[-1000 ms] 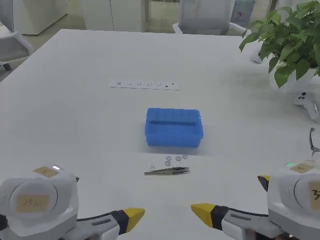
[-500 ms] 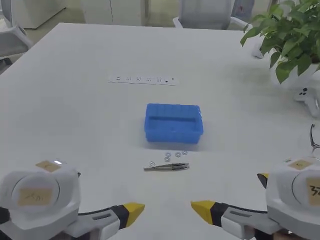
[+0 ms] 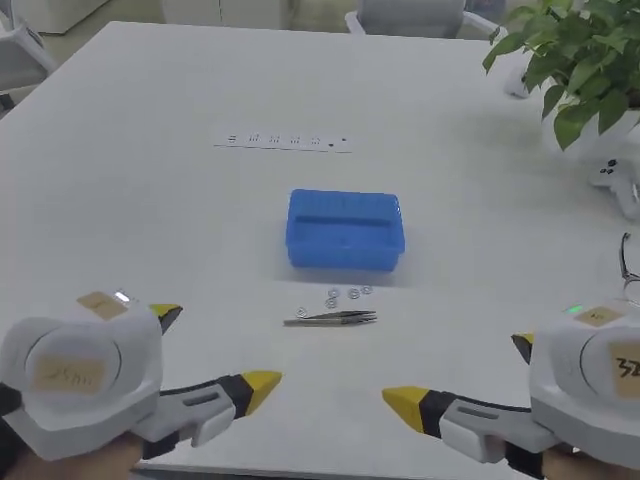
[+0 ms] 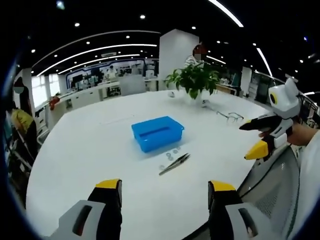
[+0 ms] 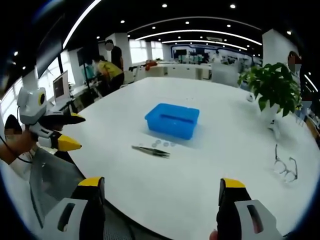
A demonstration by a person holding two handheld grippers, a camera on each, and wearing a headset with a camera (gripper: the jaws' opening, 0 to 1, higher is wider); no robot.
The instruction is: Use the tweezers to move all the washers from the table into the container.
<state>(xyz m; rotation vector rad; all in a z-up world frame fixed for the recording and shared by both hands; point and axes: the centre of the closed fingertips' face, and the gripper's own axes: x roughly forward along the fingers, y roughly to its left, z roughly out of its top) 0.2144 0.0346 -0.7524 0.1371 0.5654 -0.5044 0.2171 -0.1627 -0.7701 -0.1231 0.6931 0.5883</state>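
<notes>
Lying well ahead of spread jaws, tweezers [image 3: 331, 318]; washers [image 3: 346, 294] just beyond, near container [image 3: 345, 232]

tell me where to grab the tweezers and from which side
Probably best: take the tweezers around mid-length, coming down from above with the jaws closing across their thin width. They lie flat, long axis running left to right in the head view, so the ends offer little. The washers lie just beyond, toward the container.
</notes>
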